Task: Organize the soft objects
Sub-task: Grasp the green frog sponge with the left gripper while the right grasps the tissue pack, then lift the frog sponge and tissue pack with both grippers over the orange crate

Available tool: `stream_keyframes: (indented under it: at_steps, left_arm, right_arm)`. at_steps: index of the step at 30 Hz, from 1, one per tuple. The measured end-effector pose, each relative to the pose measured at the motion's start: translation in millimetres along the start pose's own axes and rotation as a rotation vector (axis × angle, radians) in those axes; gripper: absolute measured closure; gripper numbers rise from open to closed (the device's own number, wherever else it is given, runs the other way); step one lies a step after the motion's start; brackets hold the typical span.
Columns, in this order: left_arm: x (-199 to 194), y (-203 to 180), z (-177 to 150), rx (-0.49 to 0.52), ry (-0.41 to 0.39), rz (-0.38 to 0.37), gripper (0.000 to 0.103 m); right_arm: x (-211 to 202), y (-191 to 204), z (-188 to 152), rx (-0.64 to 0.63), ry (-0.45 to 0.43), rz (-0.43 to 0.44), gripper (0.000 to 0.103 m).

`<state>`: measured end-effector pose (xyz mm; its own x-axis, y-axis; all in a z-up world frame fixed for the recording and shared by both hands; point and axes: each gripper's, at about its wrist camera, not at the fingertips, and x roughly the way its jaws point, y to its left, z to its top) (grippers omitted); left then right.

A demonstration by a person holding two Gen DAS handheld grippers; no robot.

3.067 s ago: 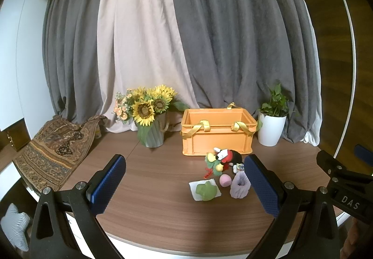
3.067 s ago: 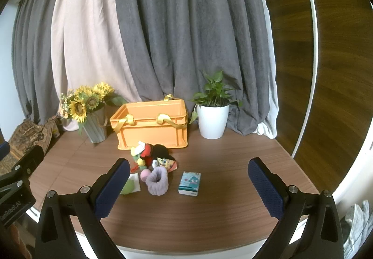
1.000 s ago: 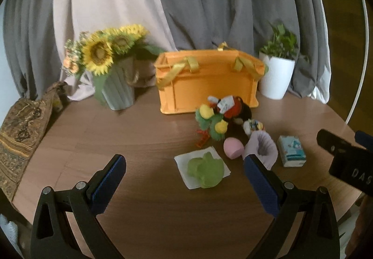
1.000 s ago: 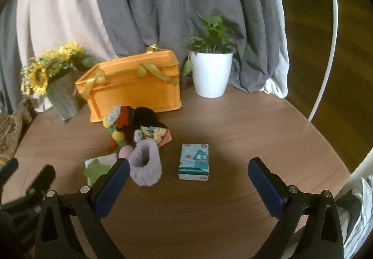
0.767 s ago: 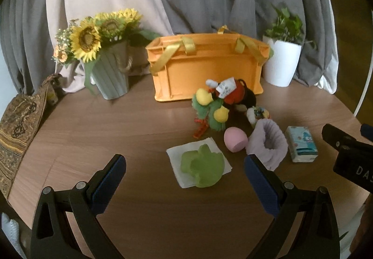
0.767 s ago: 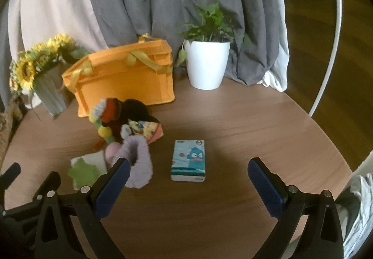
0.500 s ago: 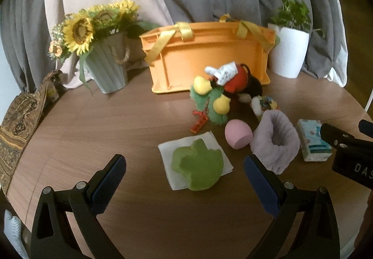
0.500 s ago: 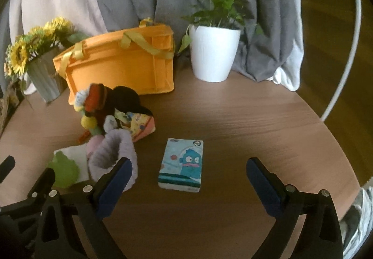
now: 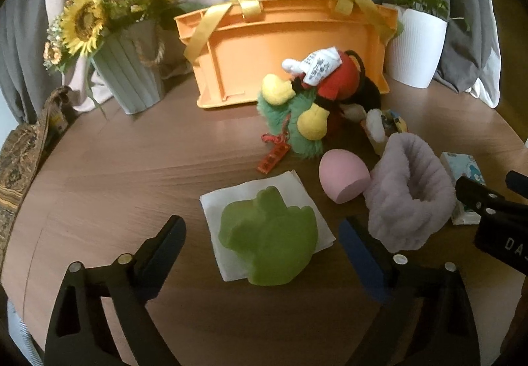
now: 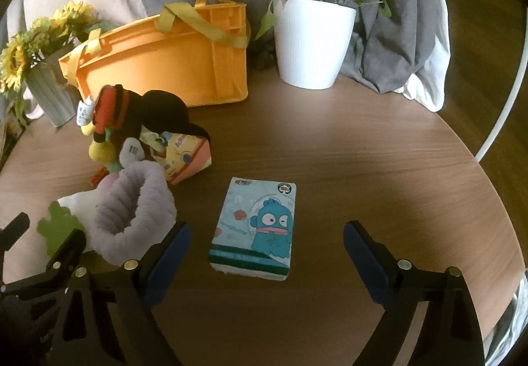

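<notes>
Green plush (image 9: pixel 269 242) sits at 12 o'clock between your spread left claw (image 9: pixel 264 245) — right claw (image 10: pixel 265 245) spread too, apparently straddling the tissue pack (image 10: pixel 255 226).

"100%" badge on tissue pack (image 10: pixel 254 227); "DA" on right gripper (image 9: pixel 501 234).
</notes>
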<state>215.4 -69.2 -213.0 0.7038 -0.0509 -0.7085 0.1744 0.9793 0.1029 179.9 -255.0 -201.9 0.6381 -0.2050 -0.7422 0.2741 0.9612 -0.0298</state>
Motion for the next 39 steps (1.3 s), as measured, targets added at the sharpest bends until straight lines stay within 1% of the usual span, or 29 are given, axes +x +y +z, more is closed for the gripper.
stream_keyframes:
  at_steps: [5, 8, 9, 10, 11, 15, 16, 17, 18, 19, 20, 28, 33, 39]
  left_arm:
    - [8, 3, 1, -0.008, 0.027, -0.017, 0.019]
    - [13, 5, 1, -0.015, 0.049, -0.029, 0.028]
    - [14, 5, 0, -0.016, 0.057, -0.036, 0.033]
    - [15, 6, 0, -0.02, 0.063, -0.046, 0.038]
    - [15, 8, -1, -0.026, 0.069, -0.058, 0.04]
    - [13, 9, -2, -0.038, 0.076, -0.063, 0.04]
    - [12, 10, -2, -0.044, 0.078, -0.066, 0.04]
    - [11, 10, -2, -0.047, 0.079, -0.067, 0.04]
    - [10, 10, -2, -0.049, 0.078, -0.068, 0.04]
    - [9, 10, -2, -0.05, 0.074, -0.067, 0.04]
    - [6, 11, -1, -0.05, 0.069, -0.068, 0.04]
    - [-12, 7, 3, -0.041, 0.026, -0.079, 0.04]
    - [-25, 8, 11, -0.044, -0.004, -0.093, 0.04]
    - [-49, 14, 27, -0.044, -0.058, -0.103, 0.04]
  right_arm:
    - [7, 1, 0, 0.01, 0.017, -0.01, 0.013]
    - [11, 1, -2, 0.008, 0.033, -0.012, 0.016]
    - [12, 1, -2, 0.012, 0.04, -0.009, 0.016]
    - [13, 0, -2, 0.017, 0.044, -0.005, 0.019]
    - [14, 0, -2, 0.018, 0.048, -0.005, 0.021]
    - [16, 0, -2, 0.02, 0.057, -0.007, 0.029]
    - [15, 0, -2, 0.025, 0.059, -0.001, 0.033]
    - [15, -1, -2, 0.03, 0.061, 0.003, 0.04]
    - [16, -1, -2, 0.032, 0.063, 0.004, 0.042]
    - [16, -1, -3, 0.031, 0.066, 0.007, 0.048]
    - [15, -1, -3, 0.032, 0.066, 0.009, 0.049]
    - [2, -4, -2, 0.037, 0.045, 0.021, 0.049]
    - [-17, -4, 4, 0.035, 0.009, 0.034, 0.049]
    - [-42, -3, 17, 0.041, -0.036, 0.066, 0.049]
